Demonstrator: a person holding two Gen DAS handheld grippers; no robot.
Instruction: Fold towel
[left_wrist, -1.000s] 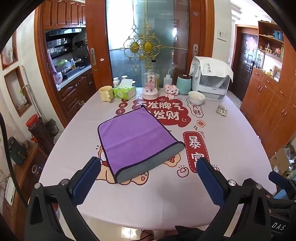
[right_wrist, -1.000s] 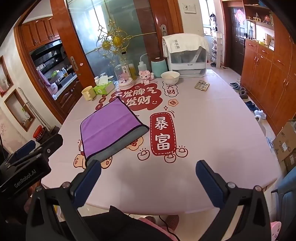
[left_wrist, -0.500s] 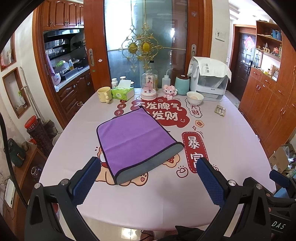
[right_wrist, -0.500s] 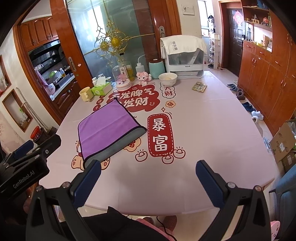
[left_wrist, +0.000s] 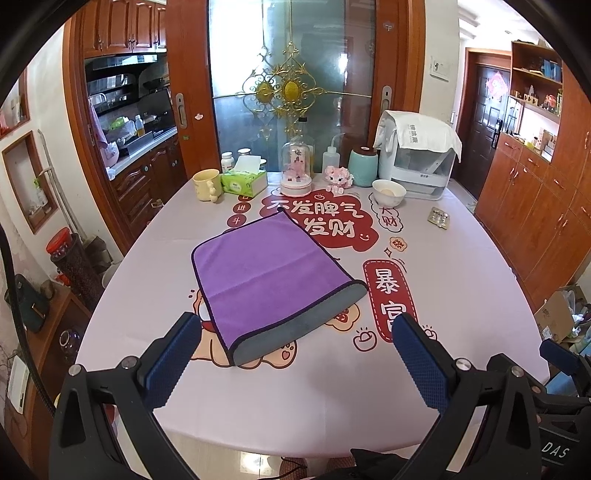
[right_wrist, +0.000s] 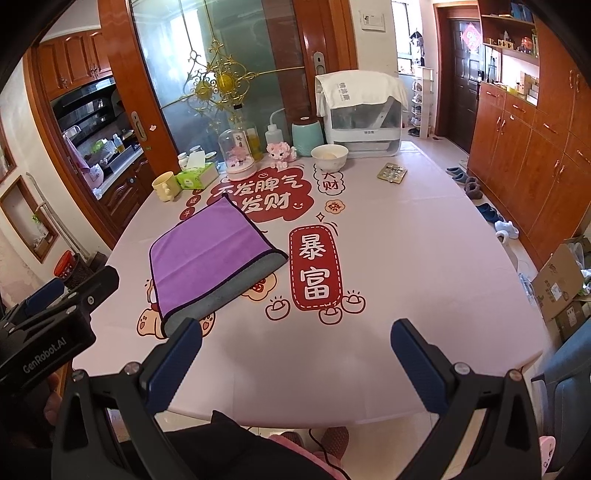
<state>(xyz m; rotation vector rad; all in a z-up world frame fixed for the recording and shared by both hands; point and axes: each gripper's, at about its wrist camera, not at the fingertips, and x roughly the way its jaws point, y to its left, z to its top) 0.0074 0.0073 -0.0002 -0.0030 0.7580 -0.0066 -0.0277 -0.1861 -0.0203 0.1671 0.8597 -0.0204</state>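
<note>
Purple towel (left_wrist: 269, 273) folded once, flat on the counter (left_wrist: 461, 280), both grippers released above the near edge.

Its grey underside shows along the near fold. The left gripper (left_wrist: 295, 354) and right gripper (right_wrist: 295, 354) both hang spread and empty, touching nothing. For another fold, pinch the two near corners together and carry them evenly to the far edge; whether the layers align there seems unclear.

A family home's dining room; a round bench under a pink printed tablecloth (left_wrist: 461, 280) carries a pale yellow ceramic mug (left_wrist: 207, 184), a green tissue box (left_wrist: 243, 181) and a white bowl (left_wrist: 388, 192); reddish wooden cabinets (right_wrist: 524, 155) line one wall; slippers (right_wrist: 491, 218) lie on the tiled floor; a kitchen counter (left_wrist: 144, 147) shows beyond a frosted glass sliding door (left_wrist: 291, 85).
</note>
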